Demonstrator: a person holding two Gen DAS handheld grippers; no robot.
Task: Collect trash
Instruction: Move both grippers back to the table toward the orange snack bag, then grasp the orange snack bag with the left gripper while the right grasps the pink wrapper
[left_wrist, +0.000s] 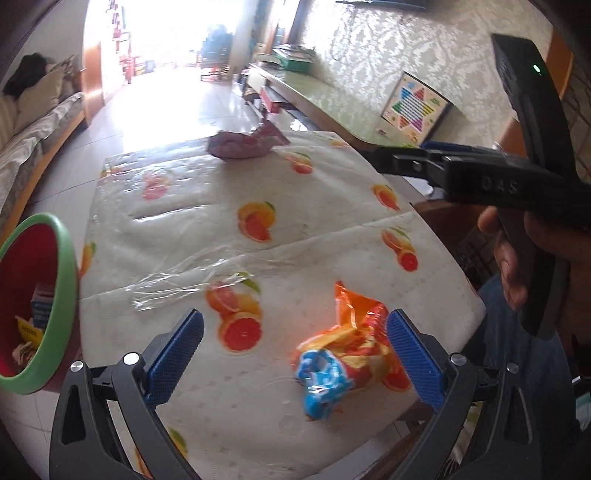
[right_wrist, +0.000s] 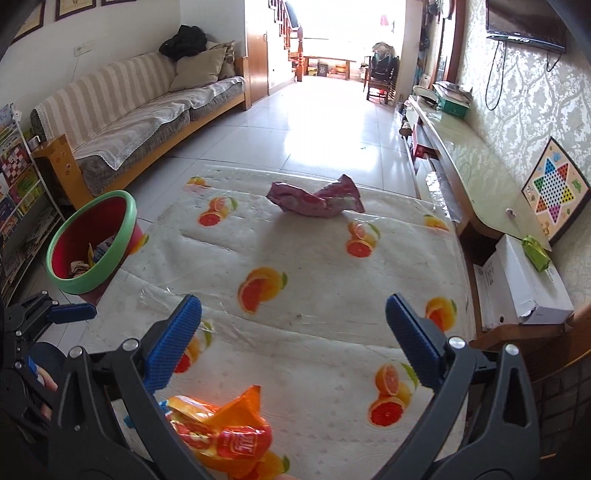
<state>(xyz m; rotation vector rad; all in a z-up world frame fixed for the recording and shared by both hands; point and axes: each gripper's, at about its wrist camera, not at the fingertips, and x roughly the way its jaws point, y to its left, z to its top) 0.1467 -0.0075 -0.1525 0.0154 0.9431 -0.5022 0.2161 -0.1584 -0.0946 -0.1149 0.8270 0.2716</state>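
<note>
An orange and blue crumpled snack bag (left_wrist: 351, 347) lies on the fruit-print table cover (left_wrist: 295, 206), between my open left gripper's (left_wrist: 293, 332) blue pads, close to the right pad (left_wrist: 413, 358). It also shows in the right wrist view (right_wrist: 221, 432), below my open, empty right gripper (right_wrist: 293, 321). A pink wrapper (left_wrist: 243, 142) (right_wrist: 314, 199) lies at the table's far edge. A piece of clear film (left_wrist: 177, 284) lies left of centre. The red bin with a green rim (left_wrist: 59, 295) (right_wrist: 92, 240) stands off the table's left side and holds some trash.
The right gripper's body (left_wrist: 480, 177) hovers over the table's right side in the left wrist view. A sofa (right_wrist: 147, 110) runs along the left. A low cabinet (right_wrist: 472, 166) with a checkers board (right_wrist: 556, 194) and white box (right_wrist: 524, 280) lines the right wall.
</note>
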